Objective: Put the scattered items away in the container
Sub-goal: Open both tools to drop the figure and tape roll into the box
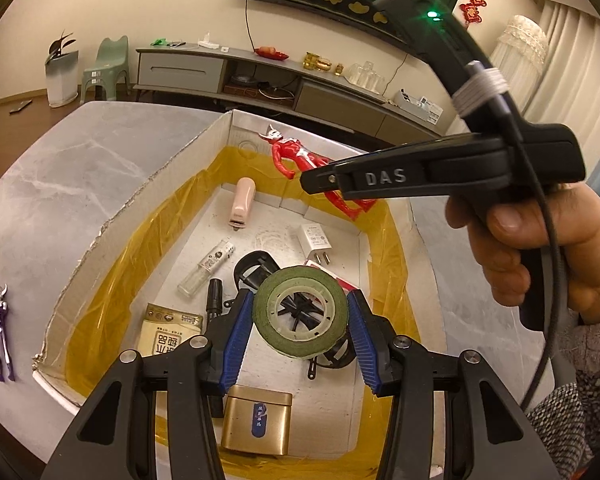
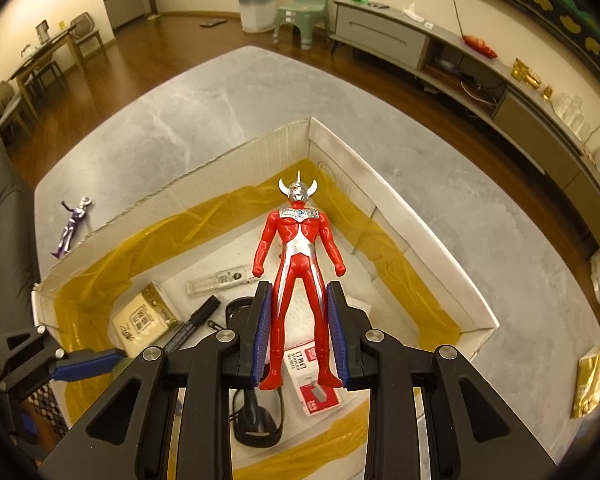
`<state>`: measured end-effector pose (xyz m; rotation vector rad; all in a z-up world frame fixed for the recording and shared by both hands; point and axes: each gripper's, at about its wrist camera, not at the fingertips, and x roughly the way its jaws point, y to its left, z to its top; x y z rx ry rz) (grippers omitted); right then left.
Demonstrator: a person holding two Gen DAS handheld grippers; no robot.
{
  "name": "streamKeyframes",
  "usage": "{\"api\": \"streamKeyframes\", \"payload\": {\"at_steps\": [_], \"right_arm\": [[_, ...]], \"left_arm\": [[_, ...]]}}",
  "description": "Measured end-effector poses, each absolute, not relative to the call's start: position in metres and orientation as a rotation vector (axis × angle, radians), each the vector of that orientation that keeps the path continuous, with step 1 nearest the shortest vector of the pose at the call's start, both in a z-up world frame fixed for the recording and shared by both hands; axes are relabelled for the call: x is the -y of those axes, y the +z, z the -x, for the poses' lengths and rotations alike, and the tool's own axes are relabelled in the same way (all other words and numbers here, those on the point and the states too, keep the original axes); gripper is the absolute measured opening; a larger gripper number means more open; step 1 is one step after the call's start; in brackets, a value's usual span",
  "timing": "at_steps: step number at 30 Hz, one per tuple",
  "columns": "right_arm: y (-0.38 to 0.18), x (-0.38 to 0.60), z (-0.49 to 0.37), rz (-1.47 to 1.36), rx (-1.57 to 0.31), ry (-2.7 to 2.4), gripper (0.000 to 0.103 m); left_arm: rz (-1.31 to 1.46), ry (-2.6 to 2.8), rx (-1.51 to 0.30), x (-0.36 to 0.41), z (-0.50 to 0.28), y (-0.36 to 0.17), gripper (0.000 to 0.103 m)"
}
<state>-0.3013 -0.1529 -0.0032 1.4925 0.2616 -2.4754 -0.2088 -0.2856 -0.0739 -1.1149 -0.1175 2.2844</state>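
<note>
Left wrist view: the left gripper point(image 1: 300, 328) has its blue pads set moderately apart, and between them sits a green tape roll point(image 1: 300, 312) — each pad appears to touch the roll's side, though the contact on the right is hard to confirm. The roll is tilted so its open core faces the camera, hanging above the white box point(image 1: 112, 216), whose inner walls are lined with yellow tape. Beneath it lie a gold tin point(image 1: 258, 420), a clear tube point(image 1: 206, 268), a white charger point(image 1: 314, 240) and a pink stapler point(image 1: 242, 202). The right gripper point(image 1: 324, 180) comes in from the right, level and pointing left, with a hand point(image 1: 540, 248) wrapped round its handle (a knitted sleeve shows at the wrist). In the right wrist view that gripper's jaws are drawn narrow, closed on the legs of a red figure point(image 2: 298, 264), pads pressing both thighs. The figure's long axis runs straight away from the camera — head far, feet near, chest up — over the box's far corner. A purple figure point(image 2: 70, 228) lies on the grey table point(image 2: 220, 112), outside the box's left wall.
</note>
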Motion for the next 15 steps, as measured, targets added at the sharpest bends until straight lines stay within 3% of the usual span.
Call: {"api": "streamKeyframes", "payload": {"at_steps": [5,7,15], "right_arm": [[-0.012,0.151,0.314,-1.533,-0.272,-2.477,0.030],[-0.014,0.147,0.318,-1.546,-0.258,-2.487,0.039],[-0.005,0.143,0.299,-1.510,-0.211,-2.507,0.039]], "left_arm": [[1.119,2.285,0.142,0.285,0.214,-0.076,0.049],[1.115,2.284,0.152,0.286,0.216,-0.076,0.056],[1.081,2.352,0.273,0.311,0.222,-0.071,0.060]]}}
